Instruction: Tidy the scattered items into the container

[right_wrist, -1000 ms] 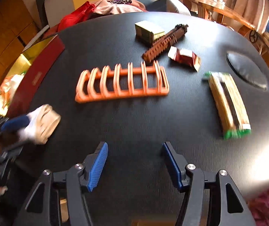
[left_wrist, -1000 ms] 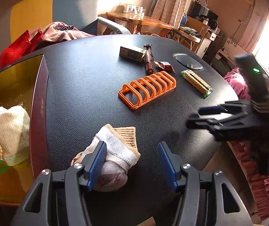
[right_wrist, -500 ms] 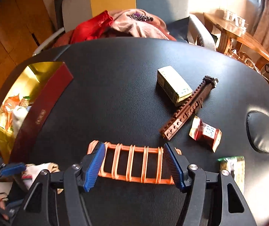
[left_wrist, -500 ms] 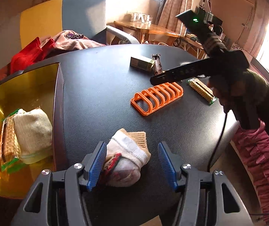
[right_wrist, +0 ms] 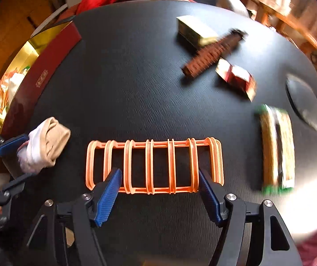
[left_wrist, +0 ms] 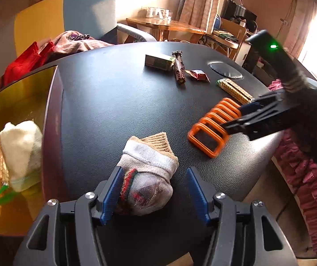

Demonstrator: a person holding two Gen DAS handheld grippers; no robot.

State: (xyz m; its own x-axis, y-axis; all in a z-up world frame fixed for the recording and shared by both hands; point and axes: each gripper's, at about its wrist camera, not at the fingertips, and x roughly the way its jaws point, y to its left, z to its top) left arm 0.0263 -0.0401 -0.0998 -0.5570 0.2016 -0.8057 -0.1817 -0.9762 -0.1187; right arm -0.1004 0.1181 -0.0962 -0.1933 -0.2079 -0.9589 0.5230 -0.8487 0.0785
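A rolled white-and-tan sock [left_wrist: 147, 173] lies on the black table between the fingers of my left gripper [left_wrist: 154, 190]. That gripper is open; its left pad is at the sock and its right pad stands clear. An orange wire rack [right_wrist: 154, 166] lies flat near the table's front. My right gripper [right_wrist: 159, 188] hangs over the rack's near rail, its jaws opening and straddling the middle bars without pressing on them. The gold box with a dark red wall [left_wrist: 49, 133] sits at the left and holds a cloth roll and snack packs.
Farther back lie a small gold-green carton [right_wrist: 193, 31], a brown toothed strip [right_wrist: 213, 53], a red-and-white packet [right_wrist: 236, 77] and a biscuit pack with green ends [right_wrist: 278, 148]. A round inset [left_wrist: 225, 73] marks the table's far right. A chair with clothes stands behind.
My right gripper has come from the table's right side to over the orange rack, and its jaws stand wider. The sock now sits deeper between the left fingers.
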